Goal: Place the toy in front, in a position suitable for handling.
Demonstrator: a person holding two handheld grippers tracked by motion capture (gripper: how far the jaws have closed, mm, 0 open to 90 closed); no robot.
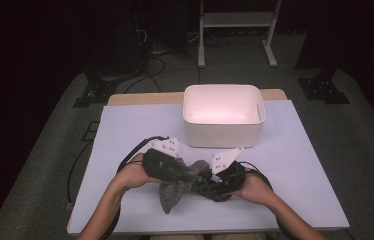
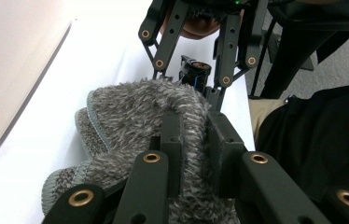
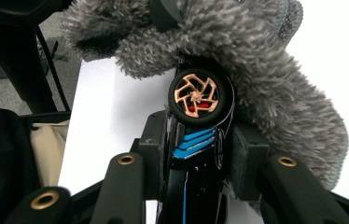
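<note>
Near the table's front edge, the left gripper (image 2: 193,140) pinching the sock (image 2: 135,112) should lift steadily while the right gripper (image 3: 200,149) clamps the toy car (image 3: 196,121) firmly.

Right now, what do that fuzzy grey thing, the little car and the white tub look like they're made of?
Grey sock: soft, shaggy knit fabric, probably chenille-like; loose fibres stand up all over. Toy car: seemingly glossy black plastic with blue stripes and a copper-coloured wheel; it reflects light. White tub: likely smooth matte plastic, with rounded moulded corners.
</note>
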